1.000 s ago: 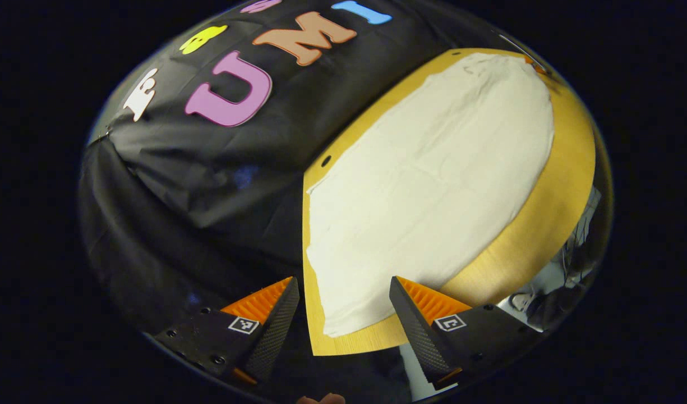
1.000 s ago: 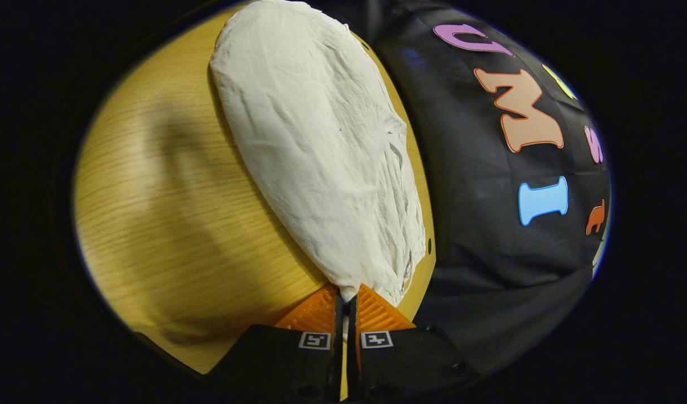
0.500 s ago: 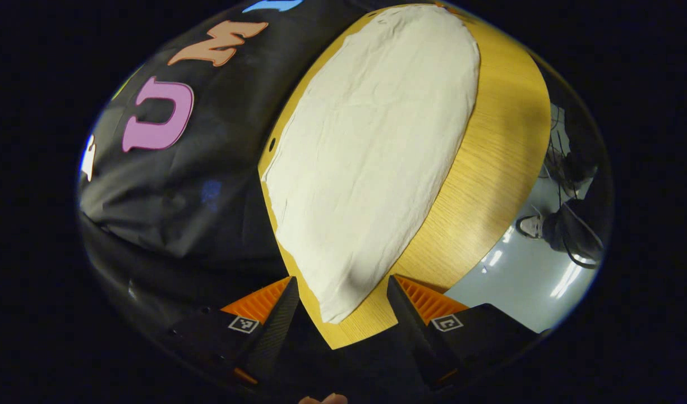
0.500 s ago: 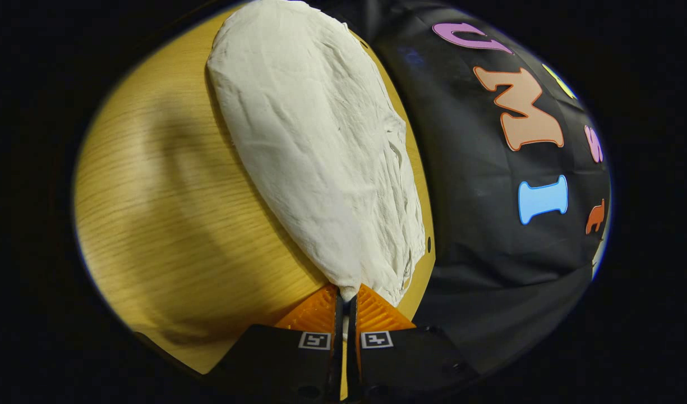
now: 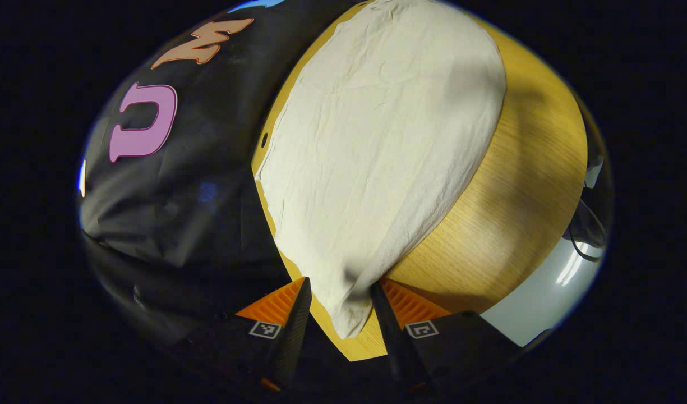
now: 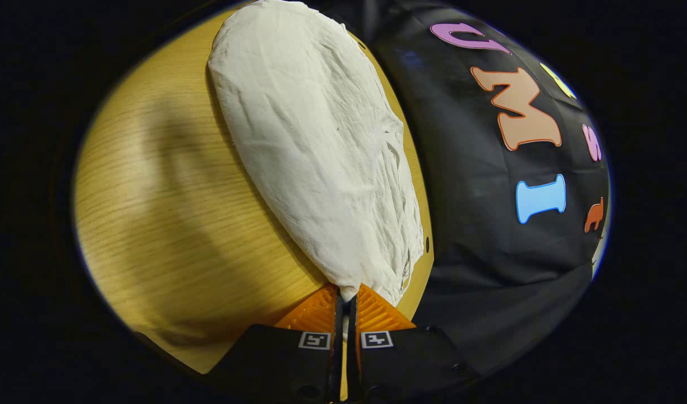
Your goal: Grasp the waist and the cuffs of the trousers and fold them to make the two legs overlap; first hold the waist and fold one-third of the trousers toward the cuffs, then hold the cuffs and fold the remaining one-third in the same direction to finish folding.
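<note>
The white trousers [image 5: 371, 151] lie along the wooden table [image 5: 522, 185], close to the black cloth wall [image 5: 180, 191]. The right gripper [image 6: 346, 300] clamps one end; the left gripper [image 5: 336, 306] is spread, straddling the other end

Strong fisheye curvature bends the tabletop [image 6: 152, 185] edges in both views. We see warm overhead light, a soft broad shadow across the wood in the right gripper view, white glare on the floor [image 5: 551, 286], and dim, slightly soft margins.
</note>
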A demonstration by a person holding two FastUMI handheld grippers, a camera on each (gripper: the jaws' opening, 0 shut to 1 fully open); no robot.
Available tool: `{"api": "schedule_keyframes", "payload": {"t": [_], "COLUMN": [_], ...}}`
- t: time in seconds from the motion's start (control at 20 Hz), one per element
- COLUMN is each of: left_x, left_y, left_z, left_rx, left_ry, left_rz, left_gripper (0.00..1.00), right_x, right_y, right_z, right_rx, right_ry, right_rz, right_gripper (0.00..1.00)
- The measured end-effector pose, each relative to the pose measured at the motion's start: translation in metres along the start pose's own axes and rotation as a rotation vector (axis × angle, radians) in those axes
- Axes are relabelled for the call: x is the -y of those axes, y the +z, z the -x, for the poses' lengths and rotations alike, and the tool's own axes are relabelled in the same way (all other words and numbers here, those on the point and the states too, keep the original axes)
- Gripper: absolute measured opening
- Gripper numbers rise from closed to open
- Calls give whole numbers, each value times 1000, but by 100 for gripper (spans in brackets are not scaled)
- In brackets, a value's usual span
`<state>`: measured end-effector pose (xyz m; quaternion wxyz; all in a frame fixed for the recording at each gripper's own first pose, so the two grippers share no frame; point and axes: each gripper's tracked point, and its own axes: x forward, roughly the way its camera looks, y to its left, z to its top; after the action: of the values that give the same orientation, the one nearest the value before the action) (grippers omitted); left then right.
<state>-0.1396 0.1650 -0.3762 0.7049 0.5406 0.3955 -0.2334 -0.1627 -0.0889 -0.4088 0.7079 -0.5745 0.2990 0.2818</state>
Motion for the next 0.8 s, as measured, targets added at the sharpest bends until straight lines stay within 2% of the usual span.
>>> {"api": "schedule_keyframes", "payload": {"t": [0.05,0.1,0.15,0.2,0.25,0.35,0.4,0.55,0.7,0.75,0.8], "left_x": [2,5,5,4,9,13,12,10,-9,-18,-26], "left_y": [0,0,0,2,1,-1,-1,-1,8,11,13], "left_z": [-2,-5,-6,-6,-5,-5,-4,-6,-1,0,1], "left_rx": [-8,-18,-23,-28,-30,-42,-45,-55,-47,-48,-52], "left_ry": [-5,-13,-10,-3,-14,-18,-9,6,43,61,77], "left_rz": [3,11,17,17,22,44,61,173,302,332,354], "left_gripper": [60,47,40,27,27,12,0,0,0,0,0], "right_x": [0,0,0,0,0,1,1,4,20,27,38], "right_y": [1,0,1,0,0,0,0,-2,1,4,8], "right_z": [0,0,0,0,0,1,2,3,9,11,14], "right_rx": [1,1,3,6,10,18,21,34,61,76,99], "right_ry": [0,-1,0,2,6,16,24,70,43,28,4], "right_rz": [-3,-5,-6,-6,-7,-13,-28,-108,-107,-110,-118], "right_gripper": [6,6,6,6,6,6,5,6,5,8,5]}}
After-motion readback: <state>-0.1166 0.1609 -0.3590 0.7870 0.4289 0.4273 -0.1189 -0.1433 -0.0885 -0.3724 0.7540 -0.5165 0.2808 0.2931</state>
